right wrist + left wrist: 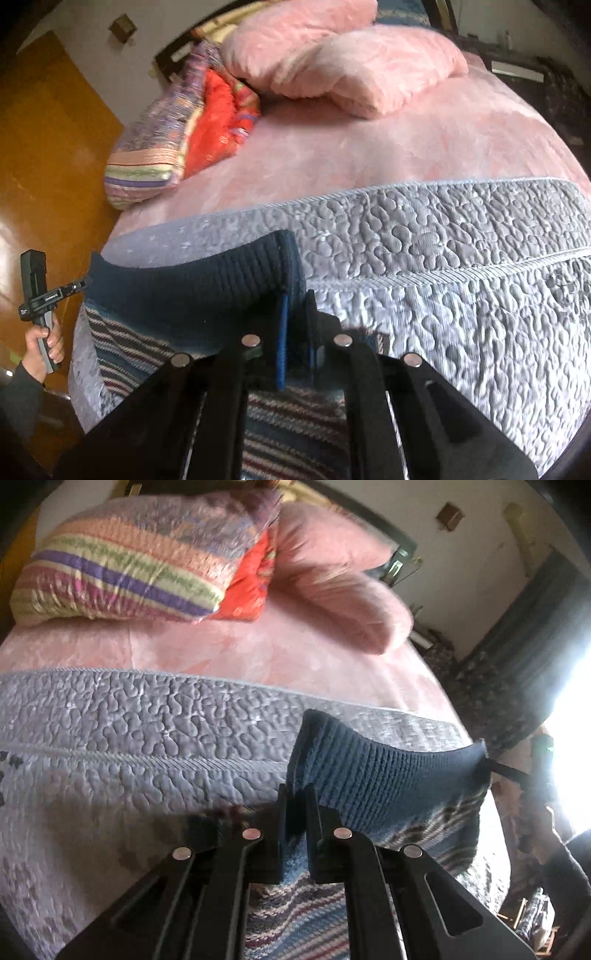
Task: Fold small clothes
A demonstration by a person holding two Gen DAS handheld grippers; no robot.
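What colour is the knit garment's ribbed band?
Dark blue ribbed band; left wrist view shows it best.

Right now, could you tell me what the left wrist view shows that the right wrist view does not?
Only the left wrist view shows the bright window on its right edge. Only the right wrist view shows the wooden door and a hand gripping a black handle. Both show the sweater, its dark ribbed hem lifted and pinched in each gripper's fingers, above the grey quilt, with pink pillows and a striped cushion behind.

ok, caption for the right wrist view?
Right gripper and left gripper hold a sweater's ribbed hem stretched over the quilt.
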